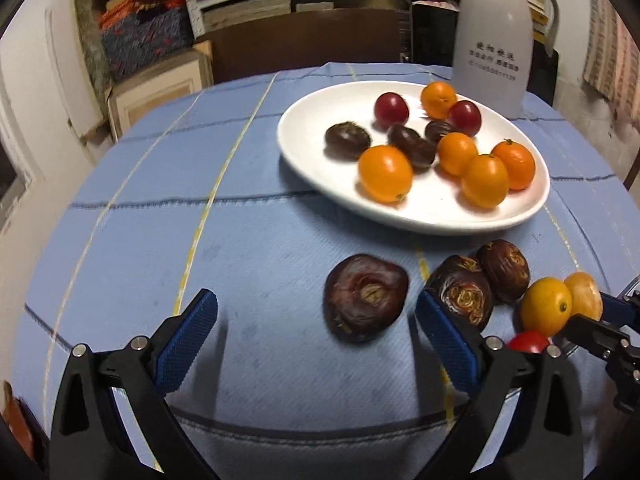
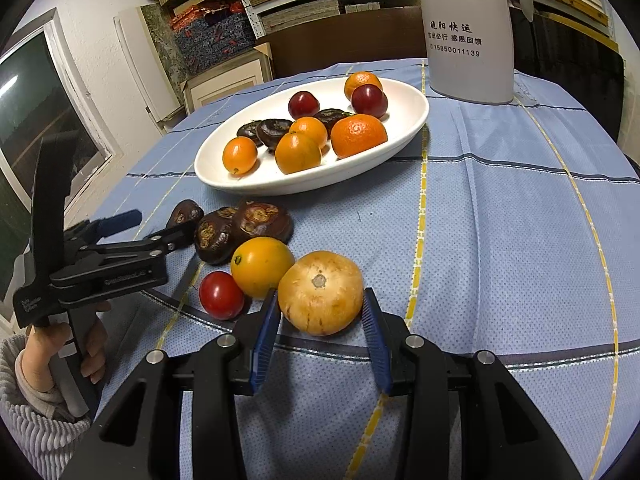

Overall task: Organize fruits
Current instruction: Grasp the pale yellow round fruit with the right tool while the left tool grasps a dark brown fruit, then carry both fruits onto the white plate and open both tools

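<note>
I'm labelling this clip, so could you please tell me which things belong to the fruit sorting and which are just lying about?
Job:
- white oval plate of fruit
- pale tan round fruit between right hand-held gripper pads
- yellow-orange kumquat
- red cherry tomato
- dark brown water chestnuts

Lying about:
- grey plastic bottle
- blue checked tablecloth

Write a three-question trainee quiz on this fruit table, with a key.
1. True or false: the right gripper has its pads around the pale tan fruit.
2. How many dark brown fruits lie on the blue cloth outside the white plate? A) one B) three C) five
3. Fill in: the left gripper stands ____, with nothing in its grasp.

Key: 1 true; 2 B; 3 open
</note>
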